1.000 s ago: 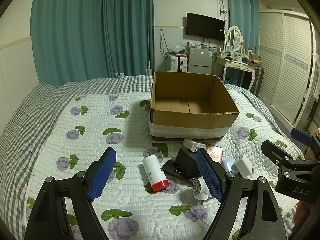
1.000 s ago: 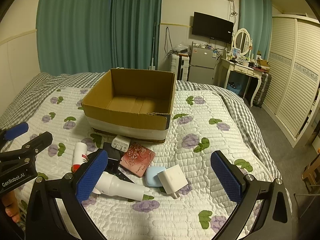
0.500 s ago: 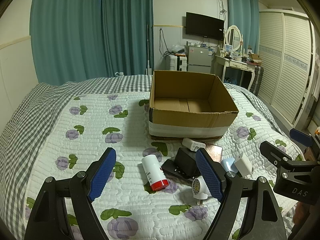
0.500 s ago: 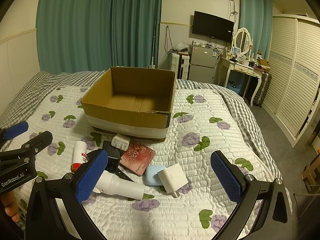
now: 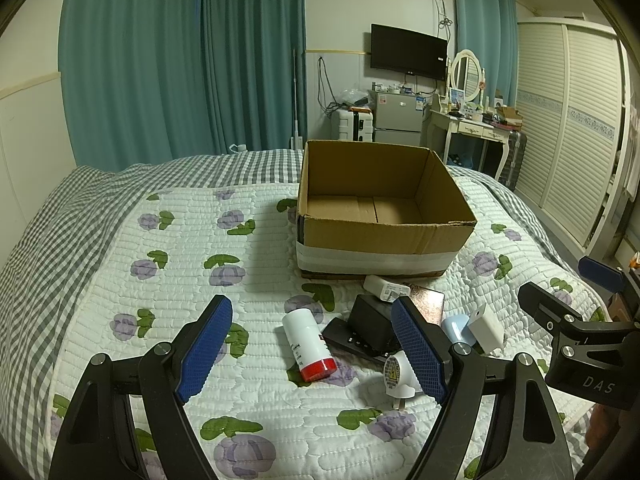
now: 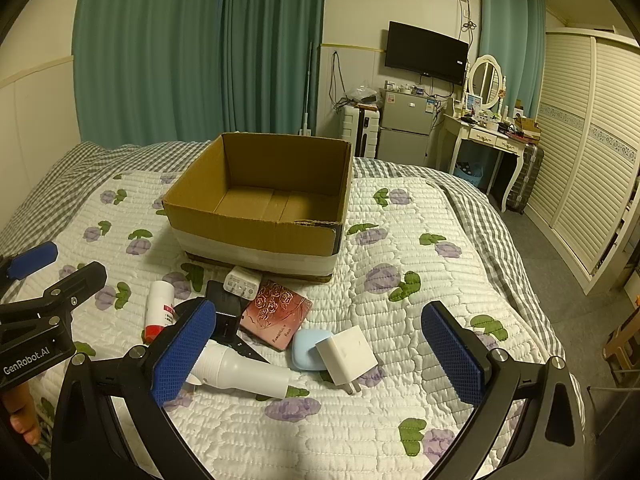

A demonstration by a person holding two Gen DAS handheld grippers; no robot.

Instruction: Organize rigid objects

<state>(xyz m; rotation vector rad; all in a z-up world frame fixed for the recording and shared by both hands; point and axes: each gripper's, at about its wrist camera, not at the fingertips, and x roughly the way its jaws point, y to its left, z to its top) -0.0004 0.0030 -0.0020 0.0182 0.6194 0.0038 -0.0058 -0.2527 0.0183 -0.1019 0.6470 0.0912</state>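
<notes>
The left gripper hovered above the quilted bed, its fingers spread wide and holding nothing. The right gripper hung likewise, fingers wide apart and empty. An open cardboard box sat on the bed. Just in front of it lay a cluster: a white bottle with a red cap, a black adapter, a white charger, a pink rose-patterned case, a light blue case and a white plug cube touching it.
</notes>
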